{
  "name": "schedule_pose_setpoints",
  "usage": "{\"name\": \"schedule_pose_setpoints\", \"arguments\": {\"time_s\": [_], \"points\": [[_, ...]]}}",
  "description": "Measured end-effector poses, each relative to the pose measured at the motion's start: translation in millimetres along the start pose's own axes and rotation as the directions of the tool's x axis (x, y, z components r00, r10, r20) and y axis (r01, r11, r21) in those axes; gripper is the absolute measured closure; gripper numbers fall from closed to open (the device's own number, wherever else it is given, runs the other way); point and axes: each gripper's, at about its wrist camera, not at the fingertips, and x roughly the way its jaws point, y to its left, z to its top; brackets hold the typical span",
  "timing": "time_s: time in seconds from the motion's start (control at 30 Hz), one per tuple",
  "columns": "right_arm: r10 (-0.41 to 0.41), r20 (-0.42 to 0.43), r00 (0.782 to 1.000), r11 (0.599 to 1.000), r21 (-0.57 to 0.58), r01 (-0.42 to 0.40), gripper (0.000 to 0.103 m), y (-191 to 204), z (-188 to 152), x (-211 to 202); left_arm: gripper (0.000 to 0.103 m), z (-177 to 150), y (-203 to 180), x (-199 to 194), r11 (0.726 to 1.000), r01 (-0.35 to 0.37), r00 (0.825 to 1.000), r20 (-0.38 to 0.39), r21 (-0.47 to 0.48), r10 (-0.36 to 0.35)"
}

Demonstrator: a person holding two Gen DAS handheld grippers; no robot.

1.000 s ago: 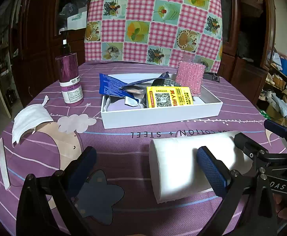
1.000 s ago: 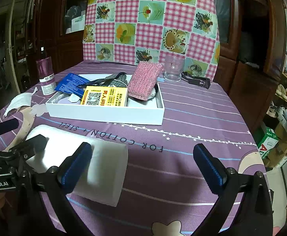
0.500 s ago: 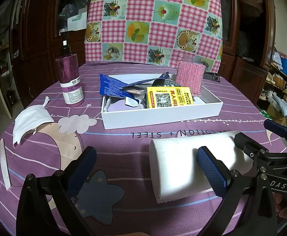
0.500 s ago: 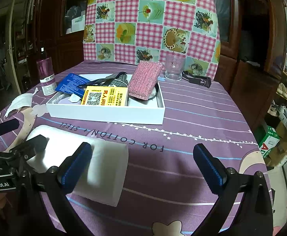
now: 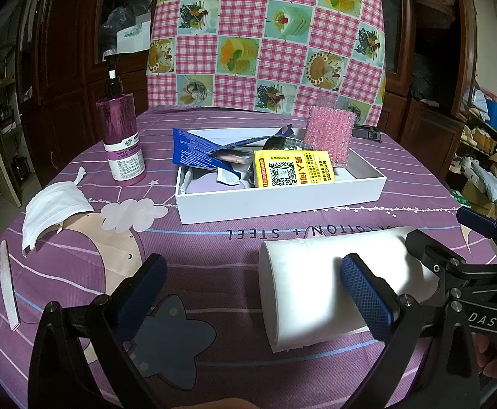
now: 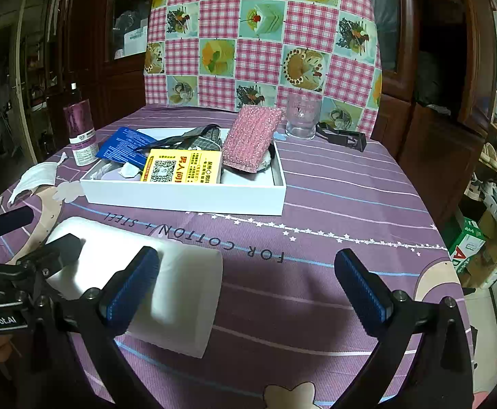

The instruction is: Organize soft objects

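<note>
Both tongs hover low over the purple-clothed worktop (image 5: 214,238), spread wide and holding nothing. The left tongs (image 5: 255,293) have their blue pads far apart; the right-hand pad sits in front of the white paper roll (image 5: 333,283), though whether it touches the roll is hard to judge from this angle. The roll lies on its side at about 4 o'clock in the left wrist view, just short of the white tray (image 5: 282,197).

In the right wrist view the right tongs (image 6: 245,283) stand equally wide, with the same roll (image 6: 166,293) at 8 o'clock, beside the left pad.

The tray sits toward 12 o'clock and holds a yellow packet (image 5: 292,170), a blue pouch (image 5: 194,150), a dark checked cloth (image 5: 279,143) and a pink sponge (image 5: 330,136) leaning upright at its far right end. A white face mask (image 5: 54,211) lies on the cloth at 9 o'clock, a purple pump bottle (image 5: 122,136) stands at 10 o'clock, and a clear glass (image 6: 301,119) stands behind the tray.
</note>
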Motion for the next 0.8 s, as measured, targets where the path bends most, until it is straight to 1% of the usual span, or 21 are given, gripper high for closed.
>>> {"name": "schedule_pose_setpoints", "arguments": {"time_s": [0.8], "points": [[0.000, -0.001, 1.000, 1.000, 0.002, 0.000, 0.001, -1.5, 0.1, 1.1, 0.000, 0.0, 0.2, 0.1, 1.000, 0.000, 1.000, 0.000, 0.001, 0.000]]}}
